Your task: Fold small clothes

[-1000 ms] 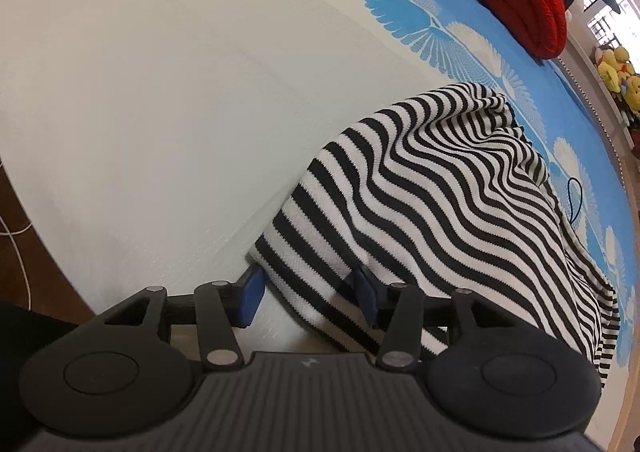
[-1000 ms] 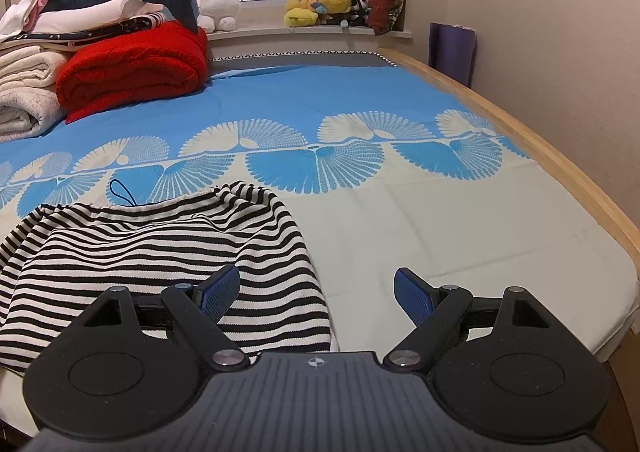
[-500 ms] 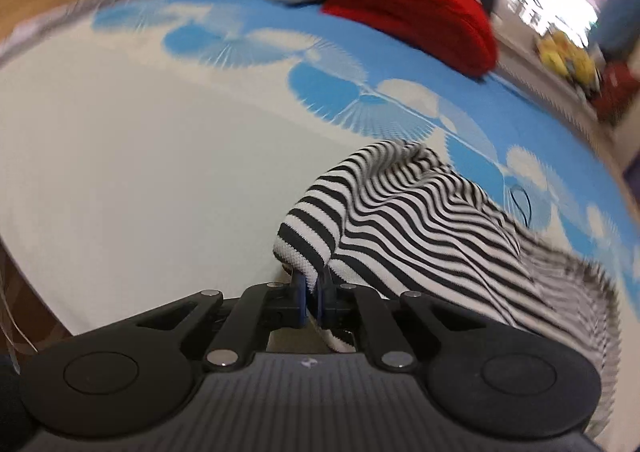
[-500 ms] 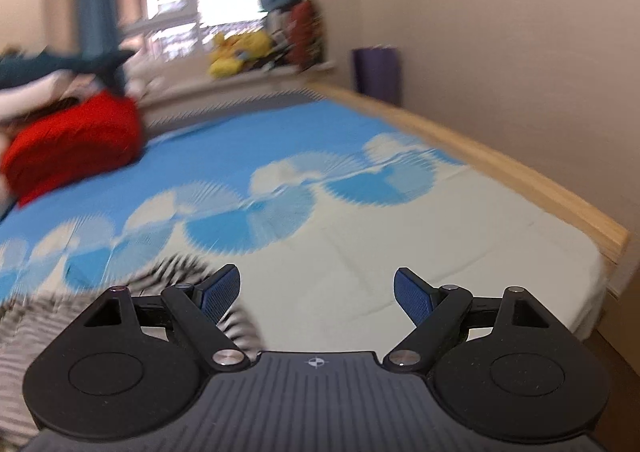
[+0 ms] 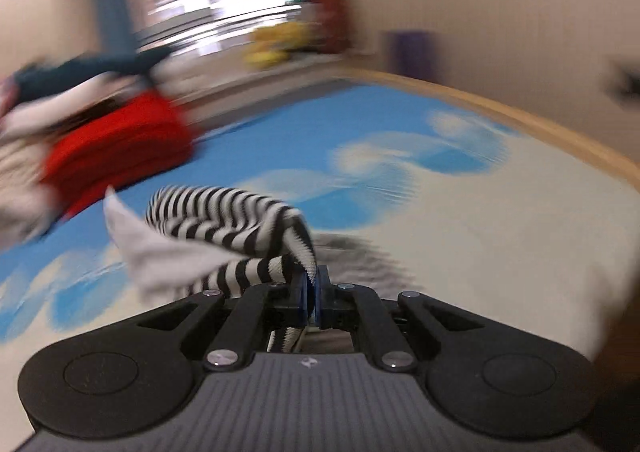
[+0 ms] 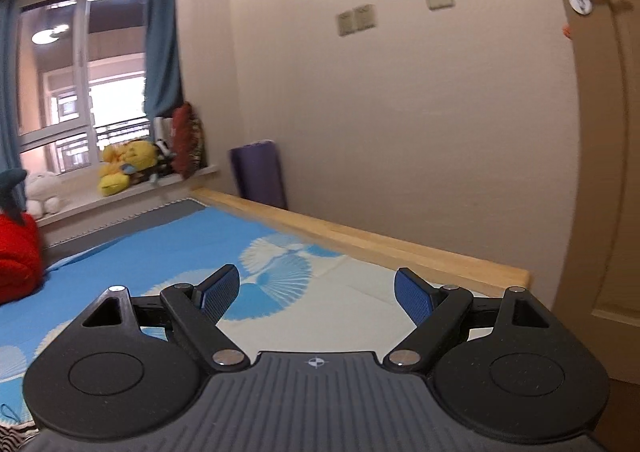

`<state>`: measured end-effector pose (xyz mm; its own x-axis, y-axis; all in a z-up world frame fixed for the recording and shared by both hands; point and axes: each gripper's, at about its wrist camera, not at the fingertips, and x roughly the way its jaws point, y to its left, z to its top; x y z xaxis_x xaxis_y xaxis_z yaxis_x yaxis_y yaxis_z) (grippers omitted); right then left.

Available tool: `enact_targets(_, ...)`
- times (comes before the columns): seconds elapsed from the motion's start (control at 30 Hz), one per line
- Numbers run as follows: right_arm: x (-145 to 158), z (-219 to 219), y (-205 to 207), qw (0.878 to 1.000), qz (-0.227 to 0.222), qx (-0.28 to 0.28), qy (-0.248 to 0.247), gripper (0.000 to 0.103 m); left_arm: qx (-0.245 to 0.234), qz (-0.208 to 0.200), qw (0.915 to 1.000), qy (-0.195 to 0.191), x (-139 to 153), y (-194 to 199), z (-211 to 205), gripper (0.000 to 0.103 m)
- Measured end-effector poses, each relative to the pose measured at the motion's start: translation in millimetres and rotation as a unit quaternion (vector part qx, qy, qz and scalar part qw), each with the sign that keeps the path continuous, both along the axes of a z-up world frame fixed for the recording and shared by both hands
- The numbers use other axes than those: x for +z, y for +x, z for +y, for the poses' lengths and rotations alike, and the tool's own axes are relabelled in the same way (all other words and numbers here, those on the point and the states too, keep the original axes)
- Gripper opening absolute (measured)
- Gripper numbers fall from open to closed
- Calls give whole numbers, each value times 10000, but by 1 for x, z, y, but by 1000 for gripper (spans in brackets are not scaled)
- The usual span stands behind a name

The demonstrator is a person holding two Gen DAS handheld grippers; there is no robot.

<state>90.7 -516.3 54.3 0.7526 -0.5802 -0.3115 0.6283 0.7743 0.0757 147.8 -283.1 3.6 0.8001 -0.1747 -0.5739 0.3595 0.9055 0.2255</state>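
Observation:
A black-and-white striped knit garment (image 5: 240, 220) hangs lifted off the bed, its pale inner side folded out at the left. My left gripper (image 5: 311, 288) is shut on the garment's edge, and the cloth trails up and leftward from the pads. The left wrist view is motion-blurred. My right gripper (image 6: 318, 292) stands open above the bed with nothing between its blue pads (image 6: 412, 296). Only a small striped corner of the garment (image 6: 12, 438) shows at the bottom left of the right wrist view.
The bed has a blue and white fan-print cover (image 6: 168, 248) and a wooden side rail (image 6: 360, 240). A red folded blanket (image 5: 120, 148) and stacked linens lie at the back left. Plush toys (image 6: 124, 168) sit on the windowsill; a purple roll (image 6: 260, 172) leans on the wall.
My left gripper closed on the striped garment's edge, then swung it up and across the bed. My right gripper stayed open and turned right toward the wall and door.

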Motion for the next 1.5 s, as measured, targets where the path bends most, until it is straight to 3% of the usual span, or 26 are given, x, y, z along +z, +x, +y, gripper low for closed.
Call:
enact_targets(0.03,-2,-6,1,10000,29,-10,50,86,-338,107,9993,92,-14,-7,-21,3)
enact_targets(0.1,-6,-16,5,9999,85,-5,128,86,-958,812,9920,132,-50,-11,-54,8)
enact_targets(0.13,-8,-19,7,9998,112,27,156,86,-1170,1222,9855,113,-67,-10,-62,9)
enact_targets(0.2,-12,-22,11,9993,189,209,249,86,-1333,1612,9779,58,-80,-10,-65,11)
enact_targets(0.3,-18,-17,19,9956,341,698,529,86,-1435,1681,9741,-488,-65,-6,-34,34)
enact_targets(0.4,-32,-11,41,9784,690,1581,1143,86,-1363,1596,9752,-704,-42,3,18,40)
enact_targets(0.53,-53,5,70,9373,1220,2592,1987,85,-878,1336,9859,-493,-23,26,94,43)
enact_targets(0.63,-68,21,92,9111,1619,2957,2371,85,-348,1270,9908,-316,-24,41,145,45)
enact_targets(0.7,-76,34,101,9014,1873,3033,2456,85,160,1323,9899,-481,-33,53,181,45)
enact_targets(0.77,-87,45,108,8941,2141,3074,2453,85,640,1431,9846,-775,-44,57,213,45)
enact_targets(0.87,-108,56,118,8821,2567,3040,2520,85,1620,1974,9587,-1249,-56,67,252,45)
enact_targets(0.93,-117,66,118,8754,2811,2987,2559,85,1738,2042,9502,-1590,-56,72,260,45)
enact_targets(1.03,-130,74,119,8631,3024,3046,2663,83,1751,2135,9443,-1790,-56,78,264,46)
enact_targets(1.1,-134,79,118,8555,3069,3160,2722,74,1661,2240,9403,-1950,-57,81,263,47)
enact_targets(1.13,-134,81,115,8522,3074,3246,2718,59,1603,2289,9374,-2077,-57,82,260,51)
enact_targets(1.17,-132,83,112,8492,3046,3371,2690,35,1542,2333,9346,-2197,-59,81,257,54)
enact_targets(1.2,-130,85,109,8471,3028,3488,2630,22,1448,2404,9309,-2337,-61,84,254,62)
enact_targets(1.23,-127,86,105,8469,3014,3582,2522,2,1351,2485,9274,-2448,-63,84,251,71)
enact_targets(1.3,-121,82,97,8486,2945,3633,2473,1,1144,2726,9171,-2673,-69,82,242,80)
enact_targets(1.43,-91,52,76,8592,2193,3628,2864,0,955,3156,8945,-3019,-81,87,228,84)
enact_targets(1.5,-78,34,62,8588,1822,3609,3147,0,899,3306,8854,-3140,-87,91,221,84)
